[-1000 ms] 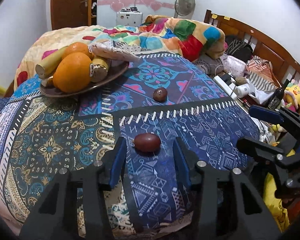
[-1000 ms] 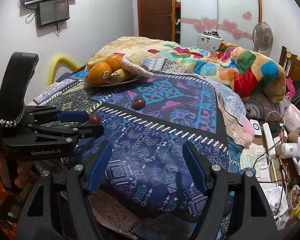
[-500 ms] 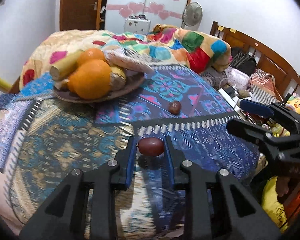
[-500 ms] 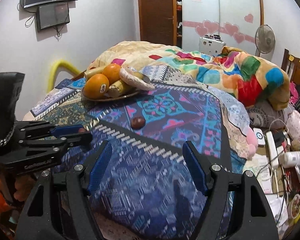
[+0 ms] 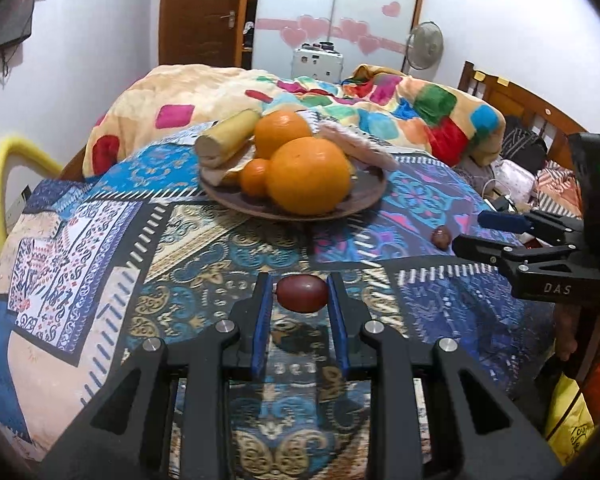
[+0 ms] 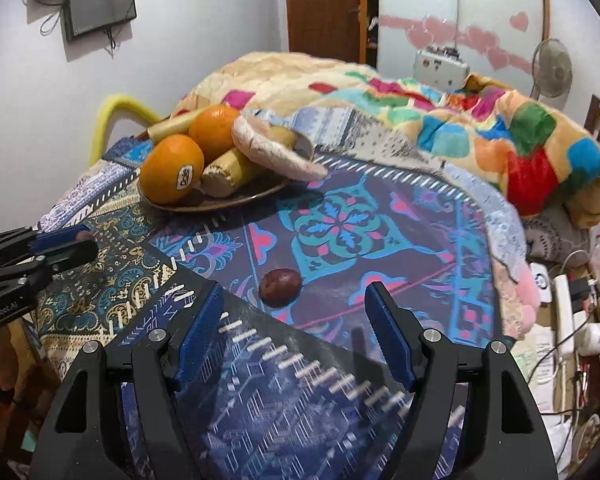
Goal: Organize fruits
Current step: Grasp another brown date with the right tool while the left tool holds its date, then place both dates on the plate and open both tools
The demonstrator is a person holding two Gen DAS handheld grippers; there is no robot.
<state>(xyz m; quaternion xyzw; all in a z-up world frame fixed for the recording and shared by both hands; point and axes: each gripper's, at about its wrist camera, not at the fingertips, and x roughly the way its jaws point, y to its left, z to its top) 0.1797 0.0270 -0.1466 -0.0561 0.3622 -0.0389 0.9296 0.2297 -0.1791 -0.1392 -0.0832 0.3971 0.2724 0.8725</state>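
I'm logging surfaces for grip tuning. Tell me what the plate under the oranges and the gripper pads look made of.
The plate looks like dull brown metal or glazed ceramic; its thin rim shows a soft sheen, so I can't say which. The left gripper has blue pads that look like ribbed rubber or soft plastic with a matte finish, on black hard-plastic fingers with silver bolts.

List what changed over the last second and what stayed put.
The left gripper closed from wide open onto the near dark red fruit and lifted it off the patterned cloth, carrying it toward the fruit plate. The right gripper advanced toward the second dark fruit; its jaws remain wide open. That fruit and the oranges on the plate did not move.
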